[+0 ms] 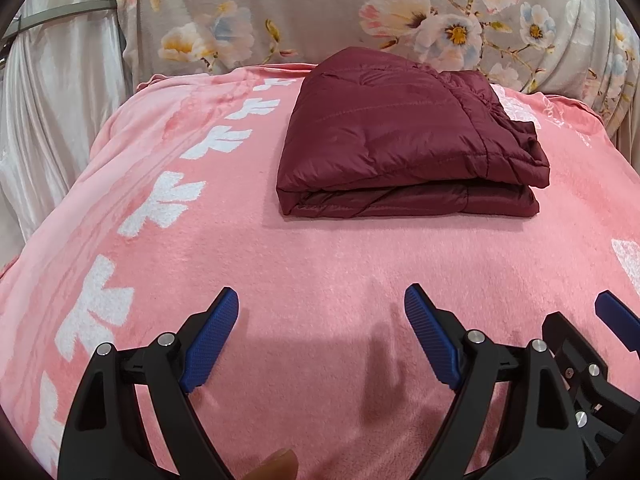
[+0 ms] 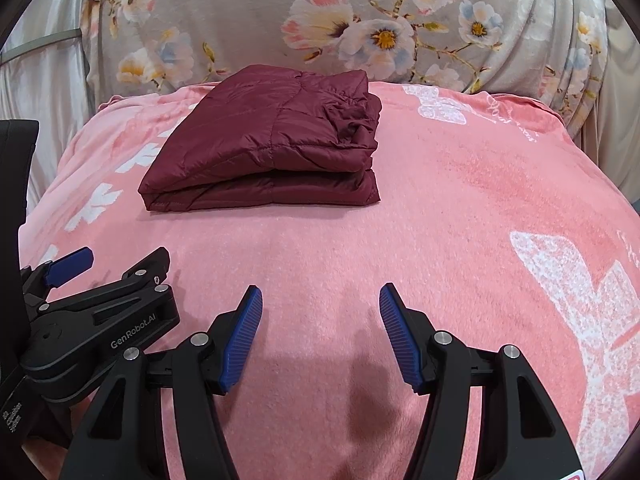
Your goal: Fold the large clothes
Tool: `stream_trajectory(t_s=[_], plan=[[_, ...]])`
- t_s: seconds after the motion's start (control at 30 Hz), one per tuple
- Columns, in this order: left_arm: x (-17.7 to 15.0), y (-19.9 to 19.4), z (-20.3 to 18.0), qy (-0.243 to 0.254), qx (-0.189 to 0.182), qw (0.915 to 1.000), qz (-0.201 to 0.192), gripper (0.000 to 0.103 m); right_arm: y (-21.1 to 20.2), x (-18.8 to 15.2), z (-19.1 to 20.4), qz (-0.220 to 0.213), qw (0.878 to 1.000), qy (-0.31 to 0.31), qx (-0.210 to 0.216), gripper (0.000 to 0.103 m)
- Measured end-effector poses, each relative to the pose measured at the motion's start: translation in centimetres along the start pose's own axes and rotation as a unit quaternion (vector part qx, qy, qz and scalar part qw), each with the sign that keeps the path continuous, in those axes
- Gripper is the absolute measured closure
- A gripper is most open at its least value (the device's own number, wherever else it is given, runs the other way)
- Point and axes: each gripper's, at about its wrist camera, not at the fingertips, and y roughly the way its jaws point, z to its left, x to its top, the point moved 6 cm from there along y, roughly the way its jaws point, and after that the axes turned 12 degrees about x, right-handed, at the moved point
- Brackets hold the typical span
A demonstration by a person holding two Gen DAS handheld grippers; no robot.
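Fingers (image 1: 216,344) of the left gripper (image 1: 322,300) are spread wide with nothing between them, hovering low over the pink blanket (image 1: 320,248); the right gripper (image 2: 320,300) sits just beside it, its blue-padded fingers (image 2: 400,344) likewise released and empty. Both are well short of the garment. Farther up the bed, the maroon puffer jacket (image 1: 392,132) lies already folded into a compact, stacked rectangle on the blanket, its folded edge toward the grippers and gathered cuffs or hem bunched at its right side. I judge it light, soft and springy, with a slick shell that could slide or puff open, so any further hold is best taken at the near folded edge, pinching all layers together. Beyond it rises a floral cushion (image 1: 320,12), and a pale curtain (image 1: 52,100) hangs at the left.
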Motion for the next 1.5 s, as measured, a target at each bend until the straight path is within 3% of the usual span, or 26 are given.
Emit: stream_trajectory(t_s=[1.5], plan=[[0.18, -0.46, -0.15, 0.005, 0.002, 0.9999, -0.011, 0.020, -0.14, 0.03, 0.30, -0.001, 1.000, -0.014, -0.009, 0.043]])
